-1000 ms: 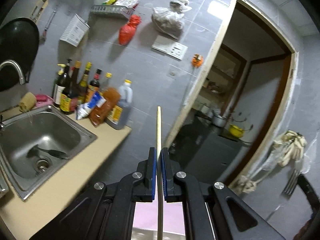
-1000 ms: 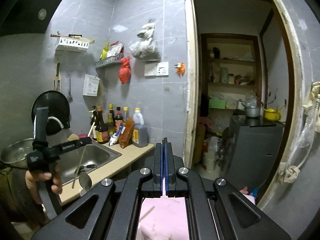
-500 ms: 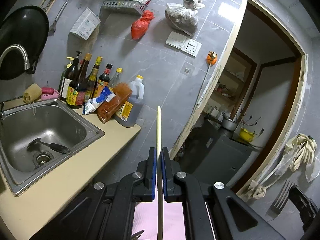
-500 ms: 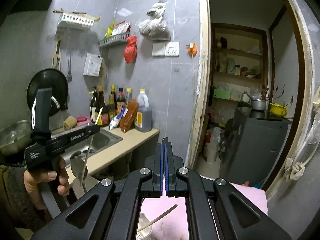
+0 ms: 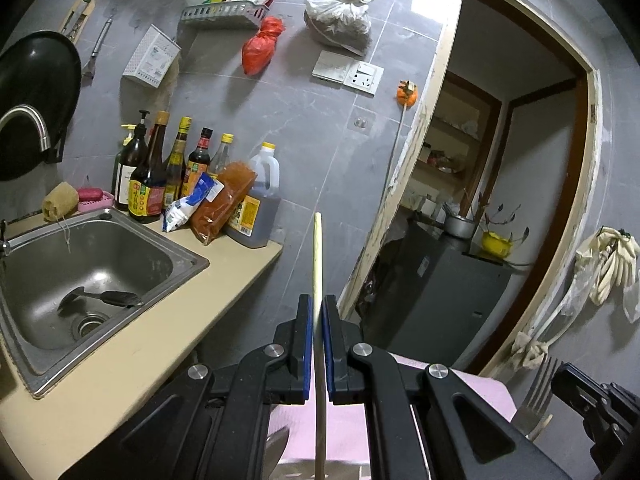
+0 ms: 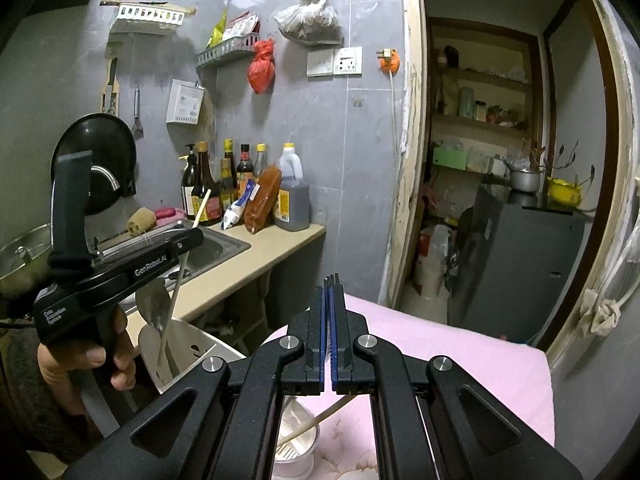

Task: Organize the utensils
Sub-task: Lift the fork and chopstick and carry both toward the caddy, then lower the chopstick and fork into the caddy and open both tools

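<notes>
My left gripper is shut on a pale wooden chopstick that points up and forward. In the right wrist view the left gripper holds that chopstick over a white utensil holder, with its lower end inside beside a metal spoon. My right gripper is shut on a metal fork; the fork's tines show in the left wrist view. Another chopstick leans in a white cup on the pink cloth.
A steel sink with a dark utensil in it sits in the beige counter. Sauce bottles and an oil jug stand at the wall. A doorway opens to the right.
Both grippers have moved down toward the pink cloth. The left gripper's chopstick has come down into the white holder next to the spoon.
</notes>
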Motion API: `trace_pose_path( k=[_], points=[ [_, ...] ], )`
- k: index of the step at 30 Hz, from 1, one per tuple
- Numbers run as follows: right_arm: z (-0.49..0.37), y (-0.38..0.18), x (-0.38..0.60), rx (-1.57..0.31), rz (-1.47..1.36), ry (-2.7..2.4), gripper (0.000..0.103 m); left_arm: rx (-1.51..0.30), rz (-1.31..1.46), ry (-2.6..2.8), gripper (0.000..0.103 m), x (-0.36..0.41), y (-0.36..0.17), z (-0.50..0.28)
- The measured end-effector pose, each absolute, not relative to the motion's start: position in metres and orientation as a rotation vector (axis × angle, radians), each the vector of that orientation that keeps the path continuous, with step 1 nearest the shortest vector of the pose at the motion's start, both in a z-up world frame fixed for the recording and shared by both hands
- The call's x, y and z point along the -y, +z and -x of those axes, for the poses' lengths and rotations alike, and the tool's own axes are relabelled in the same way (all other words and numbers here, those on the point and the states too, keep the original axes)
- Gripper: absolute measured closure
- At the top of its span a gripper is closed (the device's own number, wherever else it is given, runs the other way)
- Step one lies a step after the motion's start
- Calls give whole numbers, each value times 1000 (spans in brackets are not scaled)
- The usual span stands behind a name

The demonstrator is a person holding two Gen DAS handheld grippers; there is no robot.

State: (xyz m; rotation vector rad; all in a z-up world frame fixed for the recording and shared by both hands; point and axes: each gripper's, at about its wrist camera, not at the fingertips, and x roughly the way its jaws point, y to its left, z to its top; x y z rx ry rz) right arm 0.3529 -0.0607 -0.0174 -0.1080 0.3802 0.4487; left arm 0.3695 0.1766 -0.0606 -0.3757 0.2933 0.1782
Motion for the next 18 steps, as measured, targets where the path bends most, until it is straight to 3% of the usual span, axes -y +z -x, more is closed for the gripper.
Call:
trace_pose_path(
  k=[18],
  points=[
    [-347, -24, 63, -432, 72, 483, 100, -359, 314, 144, 98, -174, -59, -358]
  ],
)
